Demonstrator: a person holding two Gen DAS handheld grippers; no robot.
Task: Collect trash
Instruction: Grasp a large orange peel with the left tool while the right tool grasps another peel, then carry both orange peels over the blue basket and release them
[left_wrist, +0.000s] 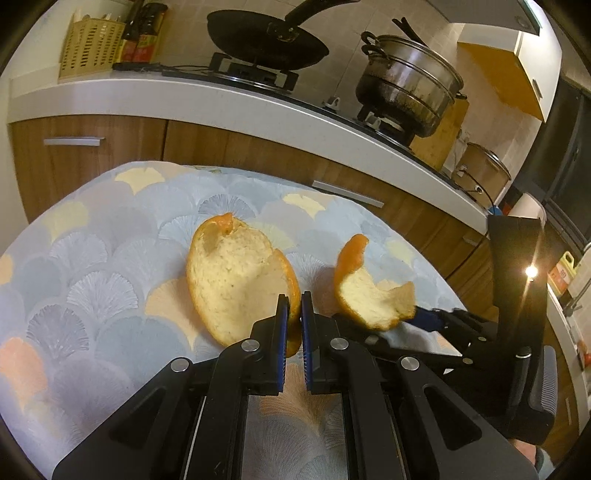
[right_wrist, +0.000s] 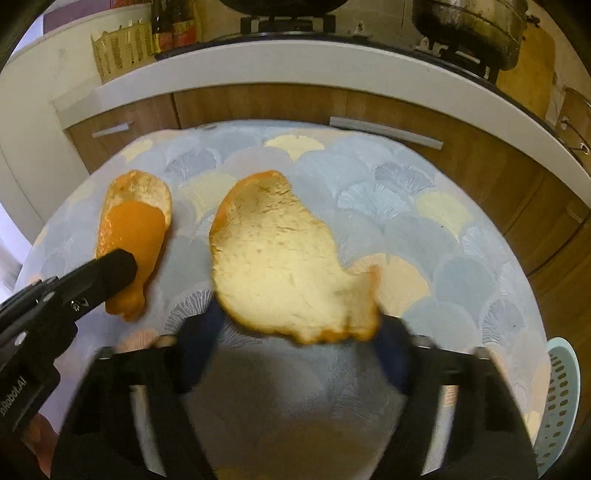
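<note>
My left gripper (left_wrist: 294, 306) is shut on the edge of a large orange peel (left_wrist: 236, 280) over the round table with the fan-patterned cloth (left_wrist: 92, 258). A second, smaller peel (left_wrist: 373, 295) rests at the tips of my right gripper (left_wrist: 413, 315), which reaches in from the right. In the right wrist view that peel (right_wrist: 284, 266) lies pith up between the wide-apart, blurred fingers of my right gripper (right_wrist: 295, 332). The left-held peel (right_wrist: 135, 236) and the left gripper (right_wrist: 114, 267) show at the left.
A pale green perforated basket (right_wrist: 559, 402) stands off the table's right edge. Behind the table are wooden cabinets (left_wrist: 258, 151) and a white counter with a black pan (left_wrist: 266, 40), a steel pot (left_wrist: 410, 81) and a beige utensil holder (left_wrist: 92, 48).
</note>
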